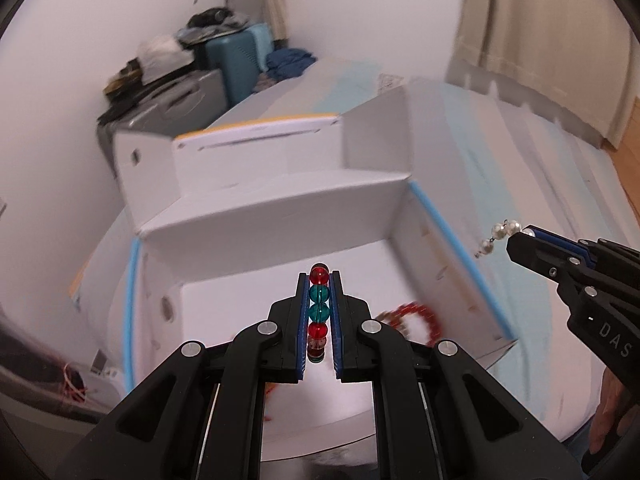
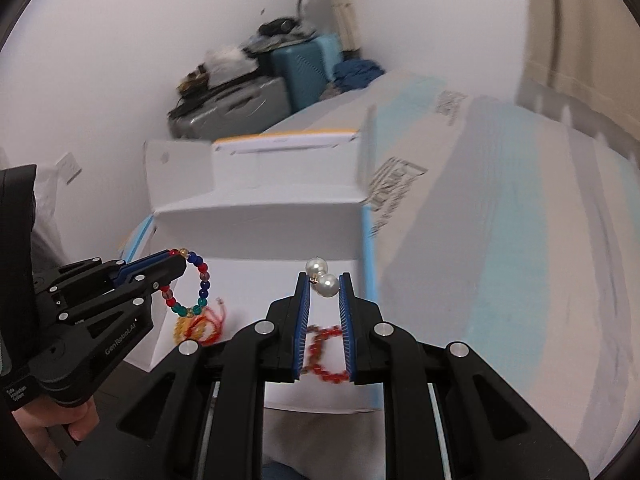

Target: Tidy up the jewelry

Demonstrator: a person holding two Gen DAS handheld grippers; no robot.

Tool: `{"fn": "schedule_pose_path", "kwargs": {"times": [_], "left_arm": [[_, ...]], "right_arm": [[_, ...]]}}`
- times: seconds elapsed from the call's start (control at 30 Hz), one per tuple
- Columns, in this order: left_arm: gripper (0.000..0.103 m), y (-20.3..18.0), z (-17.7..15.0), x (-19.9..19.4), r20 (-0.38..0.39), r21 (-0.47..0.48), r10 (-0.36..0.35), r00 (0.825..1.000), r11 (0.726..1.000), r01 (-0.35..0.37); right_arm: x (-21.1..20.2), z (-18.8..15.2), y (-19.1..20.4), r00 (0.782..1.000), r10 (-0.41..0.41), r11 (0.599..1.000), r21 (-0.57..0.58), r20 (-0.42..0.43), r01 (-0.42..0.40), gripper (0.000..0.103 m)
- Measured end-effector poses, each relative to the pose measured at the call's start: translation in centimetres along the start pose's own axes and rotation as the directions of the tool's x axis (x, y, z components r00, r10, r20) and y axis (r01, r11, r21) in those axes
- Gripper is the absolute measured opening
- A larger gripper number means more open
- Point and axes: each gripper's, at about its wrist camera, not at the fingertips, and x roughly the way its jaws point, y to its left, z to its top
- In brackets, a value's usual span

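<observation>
L gripper [image 1: 319, 280] is pinched nearly shut on a multicolour glass-bead bracelet [image 1: 319, 304]: red, teal, teal, red beads stacked in a line betw. the blue pads. From the R wrist view the same bracelet [image 2: 196, 284] hangs as a full loop off the L gripper [image 2: 176, 258] tips, w/ red, blue, teal and amber beads, above the open white cardboard box [image 2: 256, 220].

R gripper [image 2: 323, 280] is also closed down tight, on a white pearl strand [image 2: 322, 276]; two round pearls sit at the fingertips, one clamped betw. the pads, the other just past them. In the L view the pearl strand [image 1: 496, 236] dangles off the R gripper [image 1: 520, 236] tip, over the box's right wall w/ its light-blue tape edge [image 1: 460, 236].

Inside the box [image 1: 280, 208], on the white floor: a red beaded bracelet [image 1: 412, 320], blurred, lying right of the L gripper; in the R view that red bracelet [image 2: 324, 352] shows betw. and below the R fingers. Also a tangle of red cord and yellow beads [image 2: 198, 326] on the box floor, under the hanging multicolour loop.

Box rests on a pale blue-and-white surface [image 2: 520, 240]. A hand [image 2: 52, 420] grips the L gripper handle at lower left.
</observation>
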Motion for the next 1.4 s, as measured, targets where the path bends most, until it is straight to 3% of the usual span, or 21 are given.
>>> {"fn": "schedule_pose_path", "kwargs": {"times": [0.27, 0.47, 0.87, 0.93, 1.03, 1.17, 1.23, 1.3, 1.4], "left_arm": [[0.008, 5.3, -3.3, 2.8, -0.106, -0.07, 0.04, 0.994, 0.996, -0.048], [0.008, 7.6, -4.6, 5.1, -0.17, -0.104, 0.03, 0.985, 0.993, -0.048], [0.009, 8.0, -5.4, 6.9, -0.217, -0.114, 0.01, 0.976, 0.993, -0.035], [0.01, 8.1, -5.5, 6.6, -0.214, -0.117, 0.018, 0.977, 0.992, -0.044], [0.013, 8.1, -5.5, 5.6, -0.197, -0.116, 0.031, 0.98, 0.992, -0.055], [0.055, 7.9, -5.6, 3.3, -0.138, -0.118, 0.046, 0.989, 0.991, -0.063], [0.062, 7.7, -5.8, 2.2, -0.112, -0.118, 0.055, 0.992, 0.991, -0.068], [0.075, 7.4, -6.0, 1.2, -0.088, -0.122, 0.052, 0.995, 0.991, -0.063], [0.082, 7.1, -6.6, -0.2, -0.056, -0.127, 0.056, 0.997, 0.99, -0.063]], "right_arm": [[6.1, -1.5, 3.8, 0.988, 0.033, 0.999, -0.009, -0.152, -0.035, 0.014], [9.4, -2.5, 4.9, 0.971, 0.02, 1.0, -0.015, -0.238, -0.024, 0.014], [11.4, -3.2, 4.9, 0.959, 0.003, 1.0, -0.008, -0.284, -0.006, 0.016], [11.2, -3.1, 4.9, 0.959, 0.004, 1.0, -0.005, -0.282, -0.006, 0.034], [10.3, -3.2, 4.9, 0.968, 0.015, 1.0, 0.002, -0.252, -0.014, 0.052], [7.7, -3.2, 4.8, 0.985, 0.022, 1.0, 0.003, -0.173, -0.021, 0.073], [6.5, -3.4, 4.8, 0.99, 0.02, 1.0, -0.003, -0.14, -0.02, 0.078], [5.3, -3.7, 4.7, 0.994, 0.013, 1.0, -0.006, -0.108, -0.014, 0.084], [4.0, -4.0, 4.5, 0.997, 0.011, 1.0, -0.004, -0.08, -0.012, 0.086]]}}
